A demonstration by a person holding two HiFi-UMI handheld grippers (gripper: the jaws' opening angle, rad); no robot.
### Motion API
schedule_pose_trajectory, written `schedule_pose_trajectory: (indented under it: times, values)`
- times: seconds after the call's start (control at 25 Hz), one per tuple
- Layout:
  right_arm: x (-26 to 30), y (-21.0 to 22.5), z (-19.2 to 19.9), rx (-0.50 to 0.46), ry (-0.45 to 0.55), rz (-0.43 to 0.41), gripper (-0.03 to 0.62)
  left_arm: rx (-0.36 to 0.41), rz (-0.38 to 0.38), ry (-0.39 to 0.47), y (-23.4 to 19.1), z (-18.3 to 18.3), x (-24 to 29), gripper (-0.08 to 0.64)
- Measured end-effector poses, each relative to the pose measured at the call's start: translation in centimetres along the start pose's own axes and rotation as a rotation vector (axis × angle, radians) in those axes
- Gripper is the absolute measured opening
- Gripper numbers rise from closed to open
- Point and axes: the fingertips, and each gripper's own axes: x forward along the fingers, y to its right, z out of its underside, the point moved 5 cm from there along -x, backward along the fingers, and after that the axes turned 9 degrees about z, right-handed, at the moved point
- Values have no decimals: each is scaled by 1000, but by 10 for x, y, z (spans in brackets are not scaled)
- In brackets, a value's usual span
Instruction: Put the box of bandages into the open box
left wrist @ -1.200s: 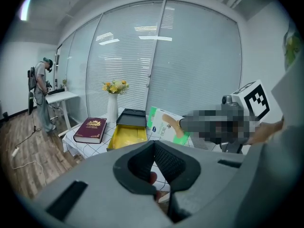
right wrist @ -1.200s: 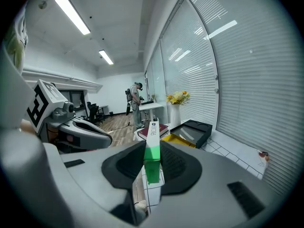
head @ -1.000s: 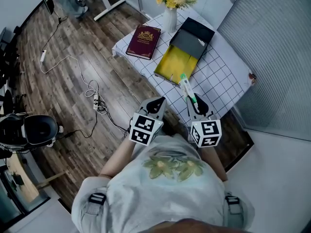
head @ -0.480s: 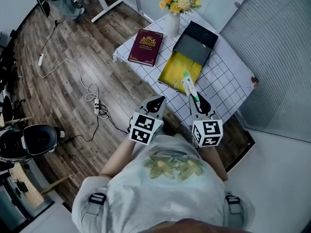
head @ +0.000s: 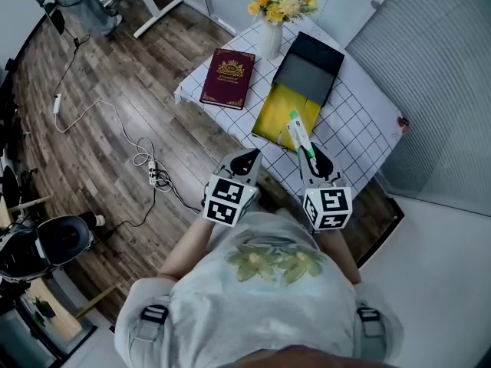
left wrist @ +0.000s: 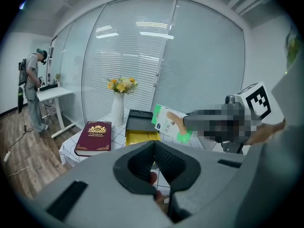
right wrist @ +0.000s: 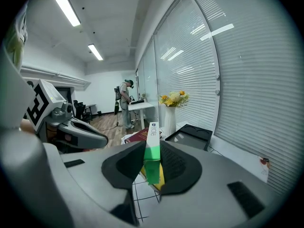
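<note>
The box of bandages (head: 298, 134), white with a green end, stands on edge between the pads of my right gripper (head: 313, 158), which is shut on it; the right gripper view shows the box (right wrist: 152, 132) clamped upright. It hovers over the near edge of the table, just in front of the open box (head: 285, 115), which has a yellow inside and a black lid (head: 309, 60) folded back. My left gripper (head: 244, 162) hangs to the left of it, off the table's edge, shut with nothing in it. The left gripper view has the bandage box (left wrist: 170, 122) above the open box (left wrist: 140, 137).
The small table (head: 360, 125) has a white checked cloth. A dark red book (head: 228, 77) lies on its left part and a white vase of flowers (head: 270, 23) stands at the back. Cables and a power strip (head: 153, 171) lie on the wooden floor. Another person stands far off.
Hardly anything differs: the head view has shifted a little, and both grippers keep their places with the bandage box still held in the right one.
</note>
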Motion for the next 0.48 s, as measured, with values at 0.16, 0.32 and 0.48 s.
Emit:
schedule_pose_trajectory:
  times: [0.16, 0.32, 0.48]
  values:
    - [10, -2, -4, 3, -3, 16, 89, 3, 20, -8, -10, -4, 4, 6]
    - [20, -5, -8, 8, -6, 30, 89, 5, 33, -20, -23, -5, 7, 6]
    - [30, -8, -10, 14, -15, 44, 89, 5, 46, -33, -37, -7, 10, 6]
